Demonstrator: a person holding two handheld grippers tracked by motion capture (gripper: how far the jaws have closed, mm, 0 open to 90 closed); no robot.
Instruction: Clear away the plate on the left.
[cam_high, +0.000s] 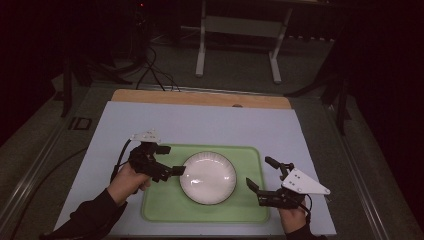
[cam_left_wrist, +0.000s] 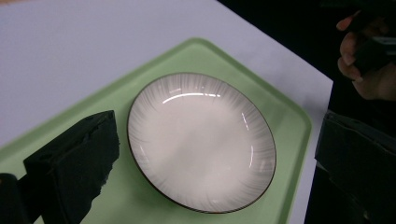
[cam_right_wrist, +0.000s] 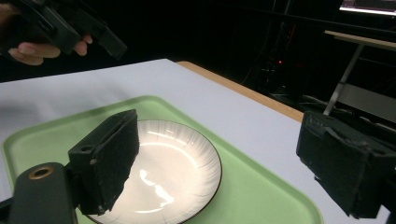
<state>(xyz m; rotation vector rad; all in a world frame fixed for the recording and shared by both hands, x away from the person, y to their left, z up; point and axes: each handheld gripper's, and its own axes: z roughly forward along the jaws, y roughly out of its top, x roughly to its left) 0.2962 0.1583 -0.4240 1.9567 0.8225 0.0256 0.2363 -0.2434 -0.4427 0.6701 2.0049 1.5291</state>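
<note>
Plate (cam_high: 208, 177) — white, ribbed toward a thin dark rim, bare of food — lying flat in the middle of the green tray (cam_high: 160, 210), touched by nothing. Tray flat on the pale sheet covering the worktop (cam_high: 210, 120), close to the near edge, with a strip of bare wood showing along the far side.

Left gripper (cam_high: 170, 160) just beside the plate's left rim, jaws spread wide with nothing between them; seen along its own jaws, plate (cam_left_wrist: 201, 140) framed in the gap but clear of both pads, tray (cam_left_wrist: 289, 154) beneath. Hovering above the tray rather than resting on it, as far as can be judged.

Right gripper (cam_high: 262, 175) over the tray's right end, a little apart from the plate's right rim, jaws likewise spread wide and holding nothing. In the right gripper view, left-hand pad overlapping the plate (cam_right_wrist: 177, 168) only by line of sight — no contact to be made out — and the other hand with its gripper (cam_right_wrist: 74, 28) farther off above the sheet.

As to progress: plate seated squarely on the tray and free of both grippers, so either freshly set down or not yet picked up — impossible to settle from this moment alone. If placing was the aim, little left but to draw both hands clear. If lifting is the aim, everything remains: close in on the rim, grip, raise.
</note>
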